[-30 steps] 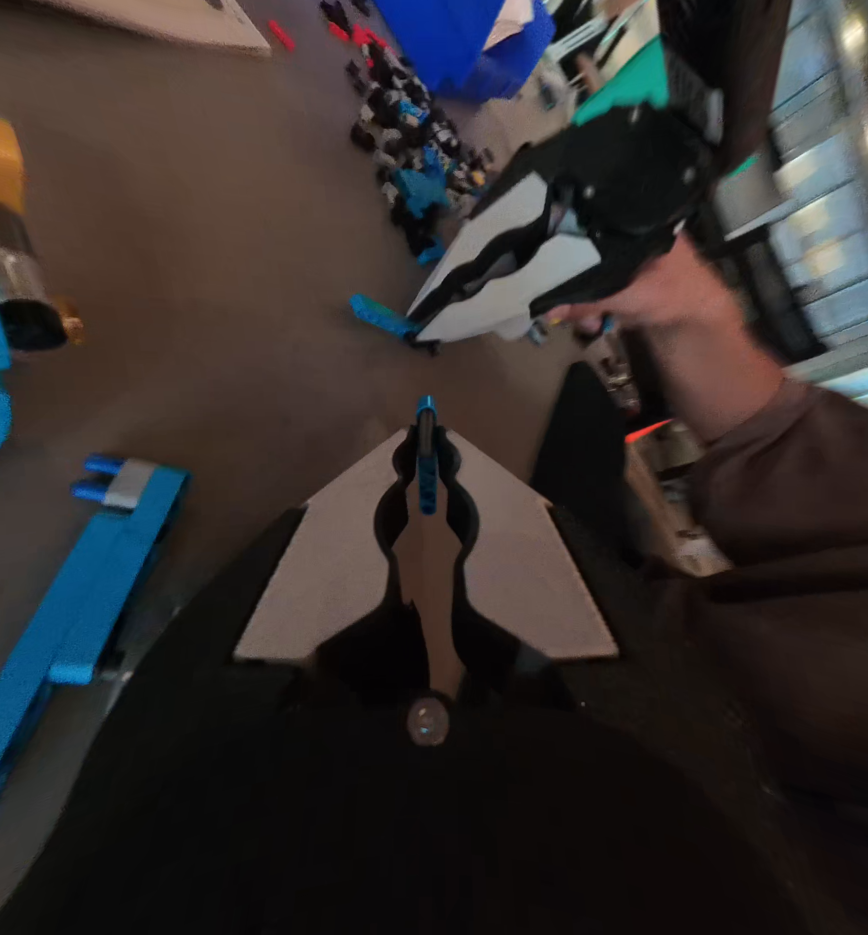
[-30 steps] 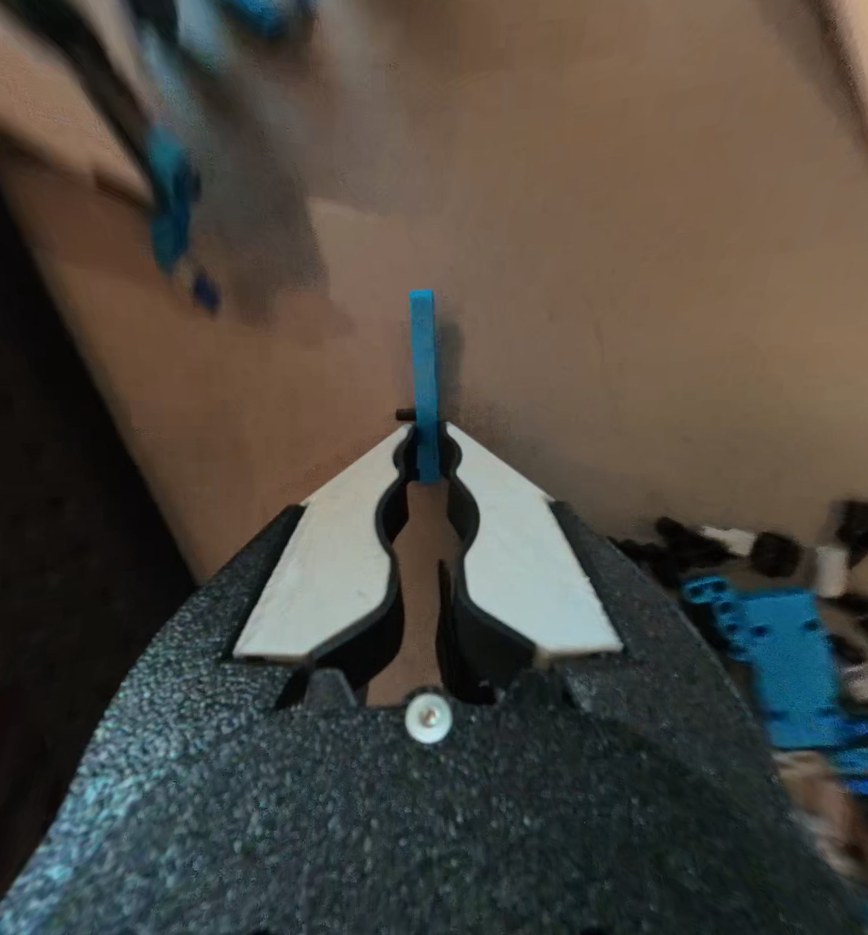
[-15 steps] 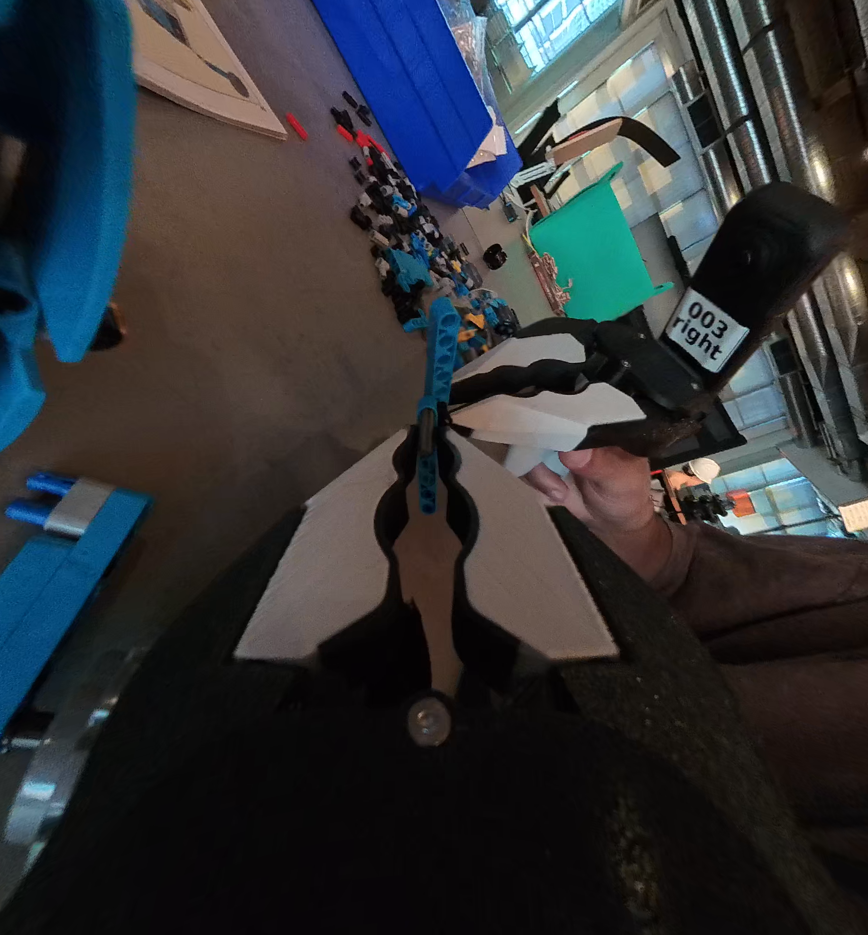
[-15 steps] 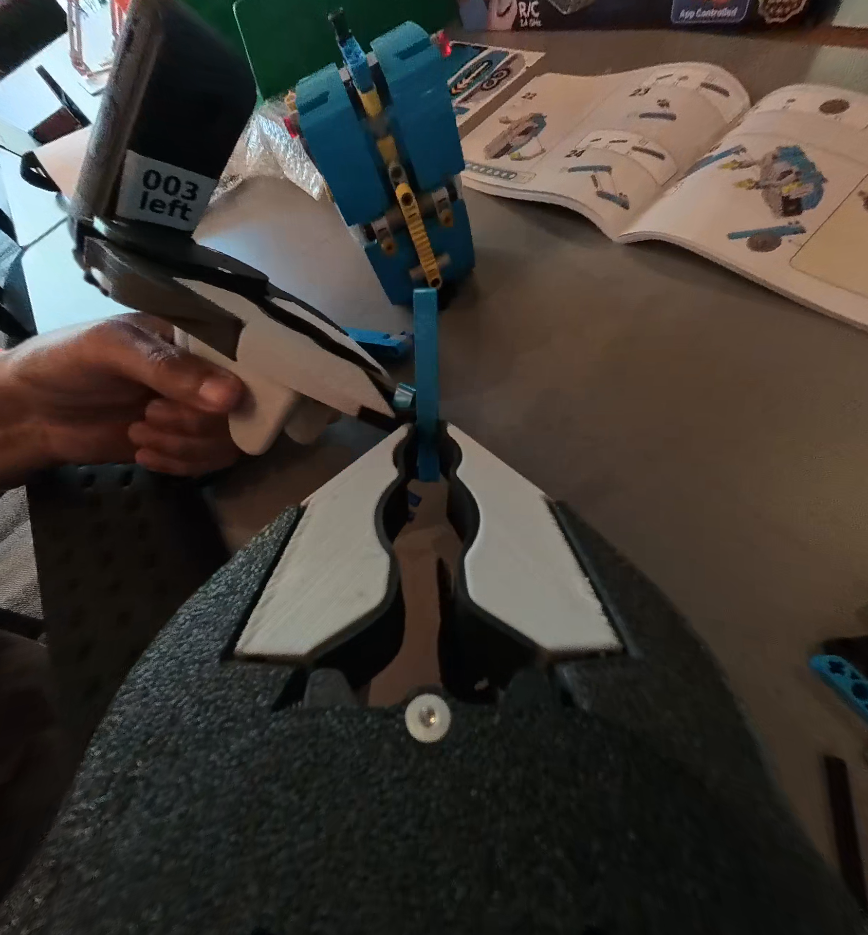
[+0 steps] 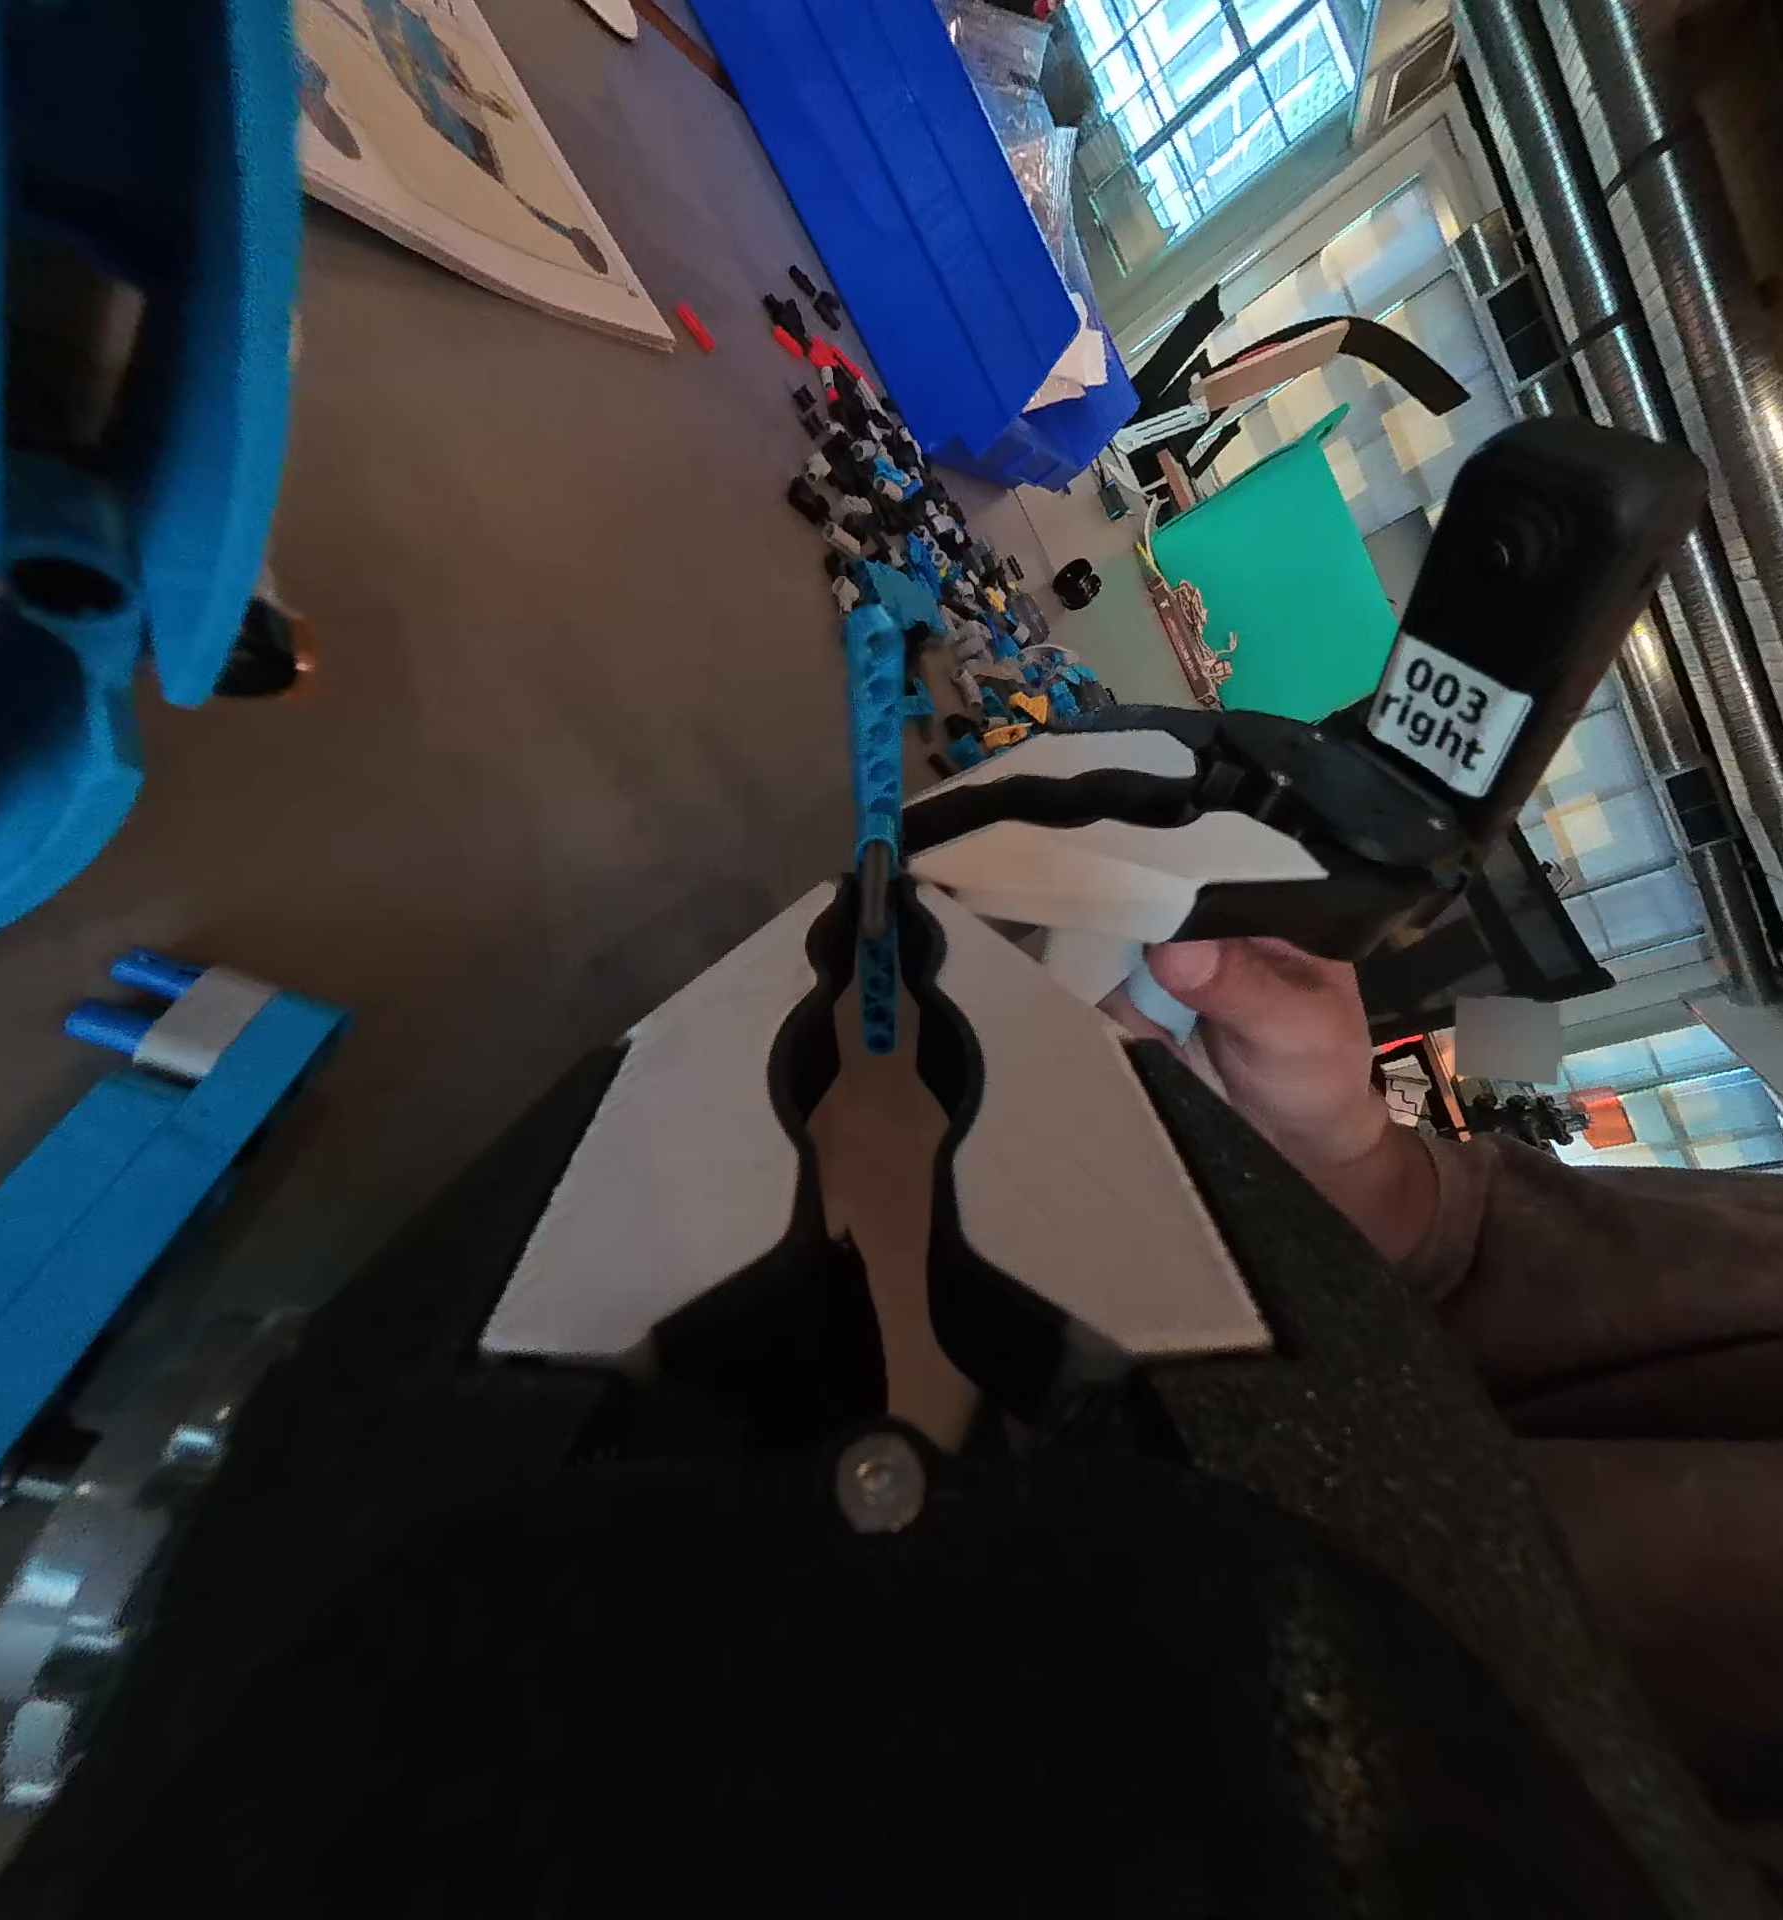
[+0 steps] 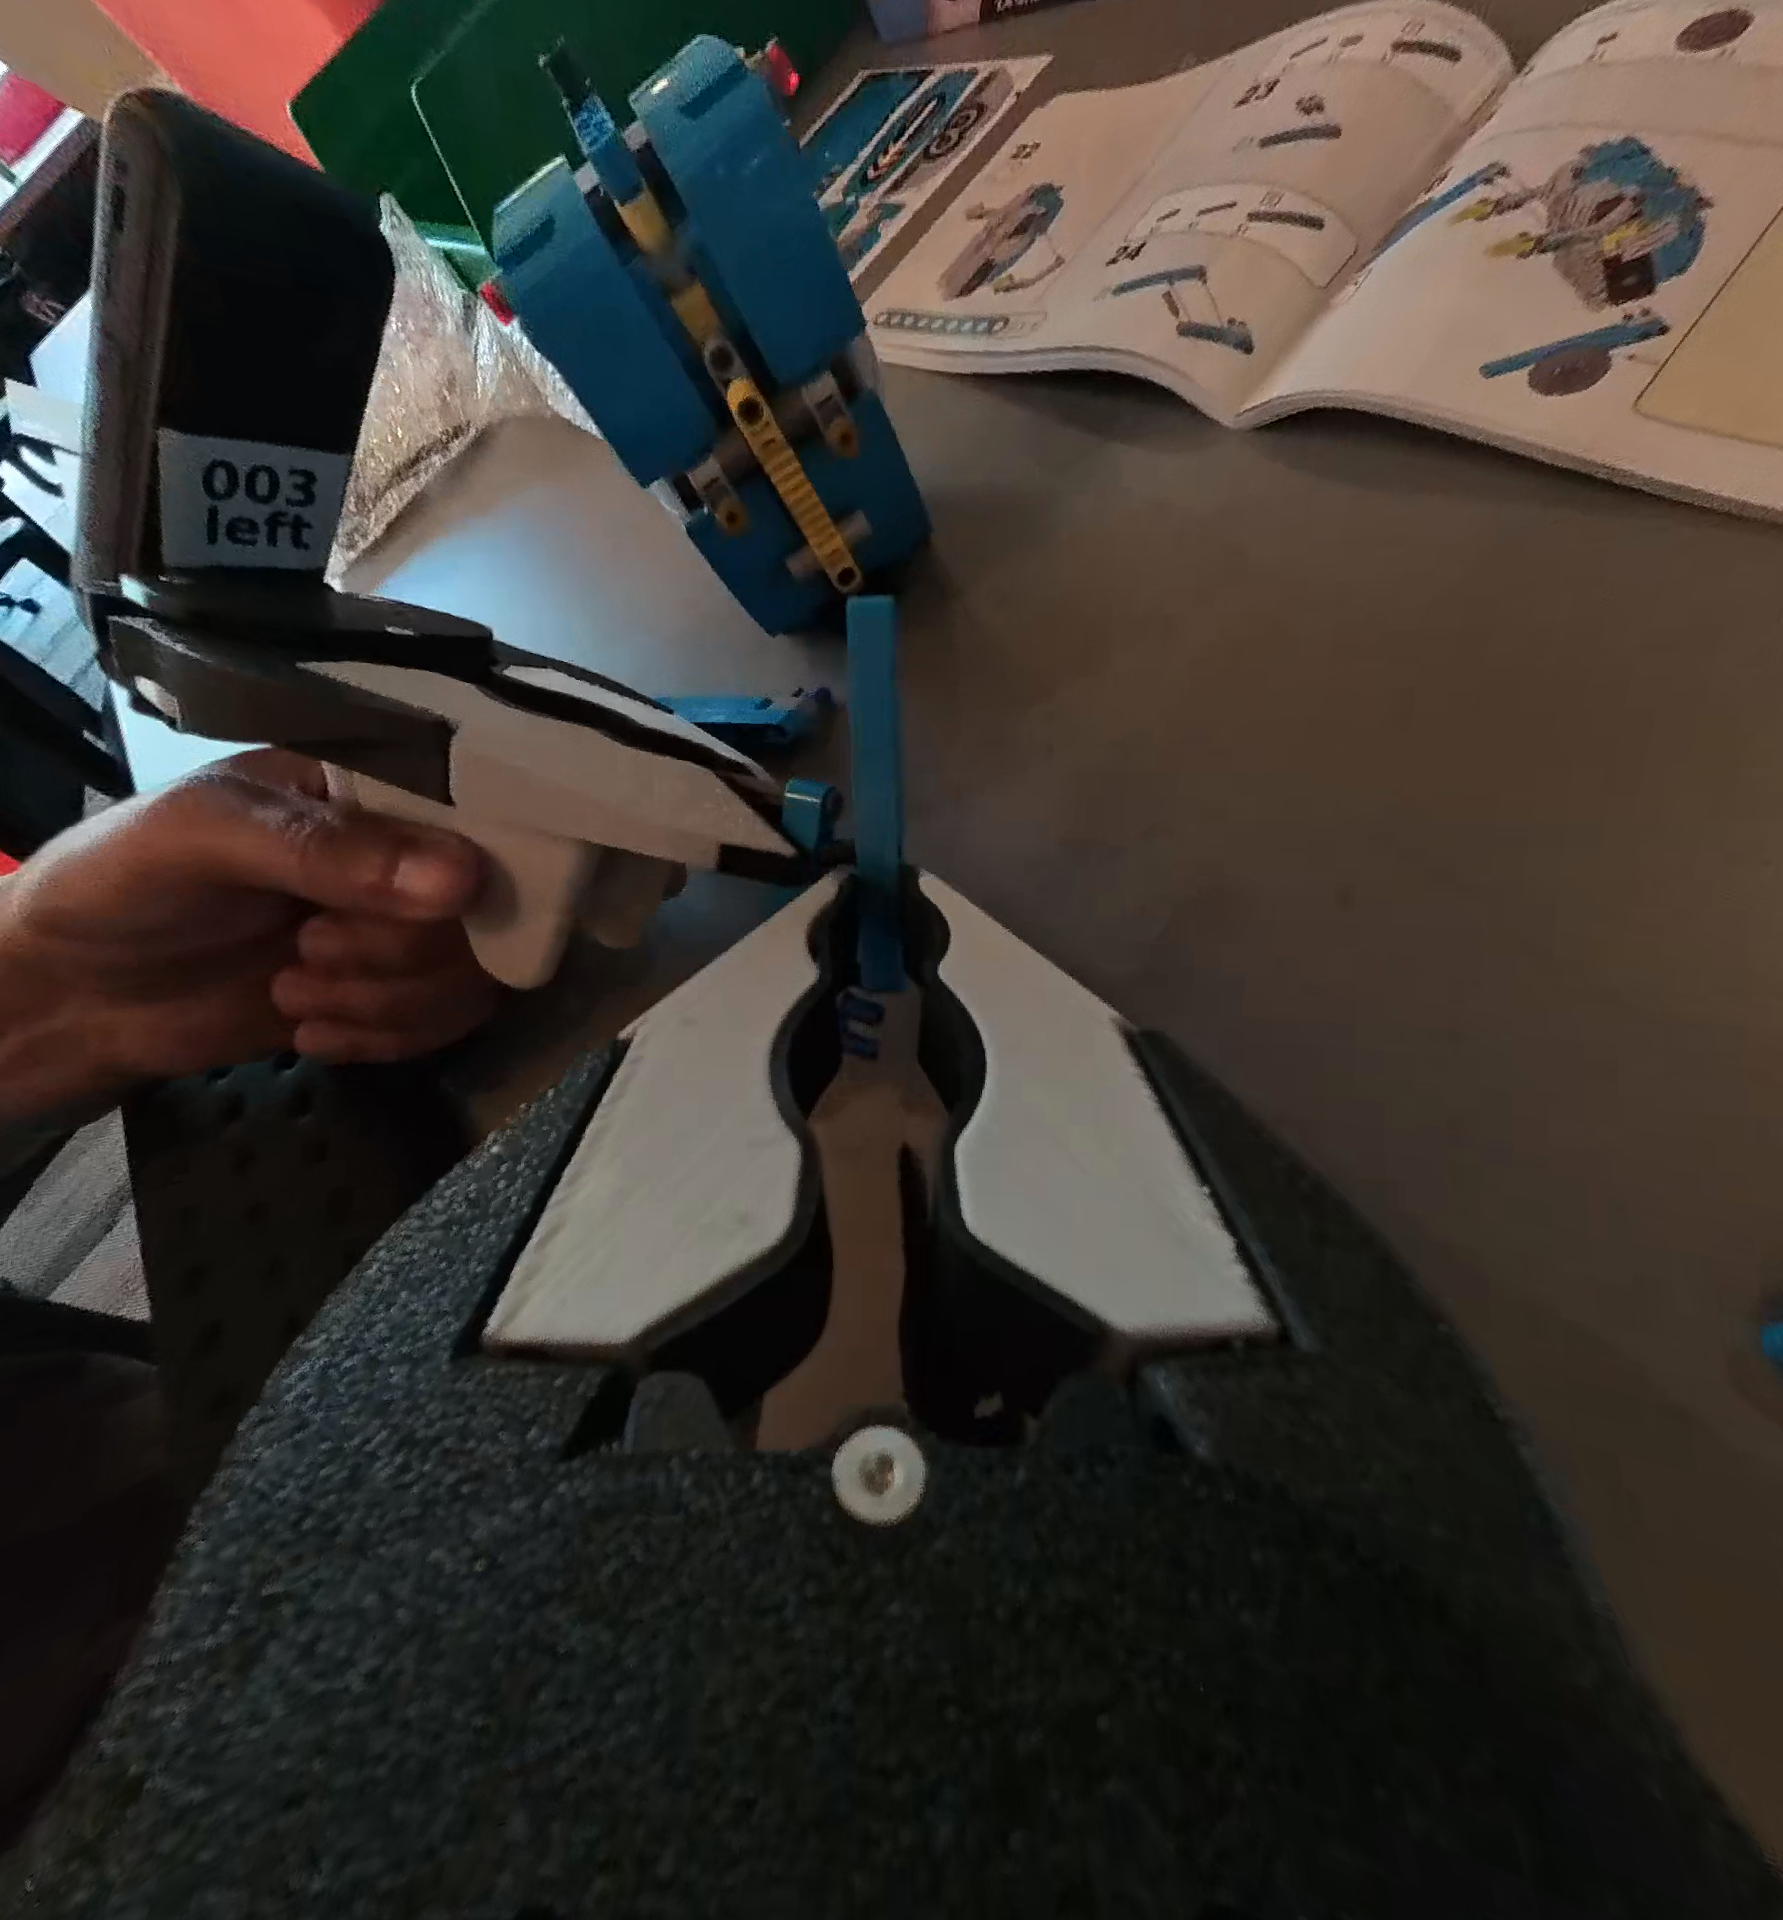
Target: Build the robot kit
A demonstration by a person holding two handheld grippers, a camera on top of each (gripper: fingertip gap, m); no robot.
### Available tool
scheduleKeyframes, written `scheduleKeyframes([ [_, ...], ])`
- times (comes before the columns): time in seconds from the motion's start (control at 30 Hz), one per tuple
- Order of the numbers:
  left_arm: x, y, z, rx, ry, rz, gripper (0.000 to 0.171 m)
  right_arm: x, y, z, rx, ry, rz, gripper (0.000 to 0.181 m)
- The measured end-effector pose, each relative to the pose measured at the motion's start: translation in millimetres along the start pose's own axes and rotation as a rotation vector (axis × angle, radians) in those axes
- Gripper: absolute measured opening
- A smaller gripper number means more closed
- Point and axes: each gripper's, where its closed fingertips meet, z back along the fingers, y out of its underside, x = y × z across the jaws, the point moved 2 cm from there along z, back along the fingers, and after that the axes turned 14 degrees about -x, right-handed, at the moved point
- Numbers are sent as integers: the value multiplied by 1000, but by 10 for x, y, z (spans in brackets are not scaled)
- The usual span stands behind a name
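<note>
My left gripper point(image 5: 876, 896) is shut on a short blue holed piece point(image 5: 876, 997) with a black pin at its front end. My right gripper point(image 6: 876, 885) is shut on a long blue beam point(image 6: 874, 748) that stands up past its fingertips. The two grippers meet tip to tip above the grey table point(image 6: 1386, 831). The pin touches the lower end of the long beam point(image 5: 874, 727). The right gripper point(image 5: 916, 831) comes in from the right in the left wrist view. The left gripper point(image 6: 778, 831) comes in from the left in the right wrist view, with its short piece point(image 6: 809, 810) at the tips.
A blue block model point(image 6: 700, 343) stands just behind the beam, with an open instruction booklet point(image 6: 1386, 239) to its right. A pile of loose parts point(image 5: 918, 582) and a blue bin point(image 5: 897, 208) lie farther off. A flat blue assembly point(image 5: 108, 1195) lies to the left. The grippers are tip to tip, or close to it.
Both grippers rose from the table and swung toward each other, each holding its piece. The long beam now meets the left gripper's pin. In the last half second they moved little.
</note>
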Motion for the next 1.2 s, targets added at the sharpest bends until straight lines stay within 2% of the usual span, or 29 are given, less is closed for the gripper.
scheduleKeyframes([
  [0.1, -21, -4, -12, -7, 11, -1, 7, -4, -4, -15, -3, 35, 59, 7],
  [0.33, -28, -10, -22, -22, 5, -19, 7, -1, -15, -19, -12, 46, 65, 7],
  [0.53, -61, -20, -10, -37, 22, -31, 7, 63, -67, 45, -50, -71, -19, 9],
  [0.73, -74, -7, -8, -28, 33, -31, 6, 79, -63, 67, -48, -48, 105, 9],
  [0.87, -102, -15, 3, -33, 55, -29, 7, 88, -71, 82, -48, -117, -7, 10],
  [0.9, -110, -14, 5, -33, 62, -28, 7, 99, -74, 97, -49, -157, -60, 11],
  [0.97, -112, -15, 5, -33, 64, -29, 7, 225, -98, 150, -62, -296, -160, 43],
  [1.07, -118, -7, 4, -28, 65, -32, 7, 218, -85, 156, -57, -295, -153, 42],
  [1.2, -93, -12, -2, -34, 43, -37, 7, 219, -33, 106, -38, -184, 62, 43],
])
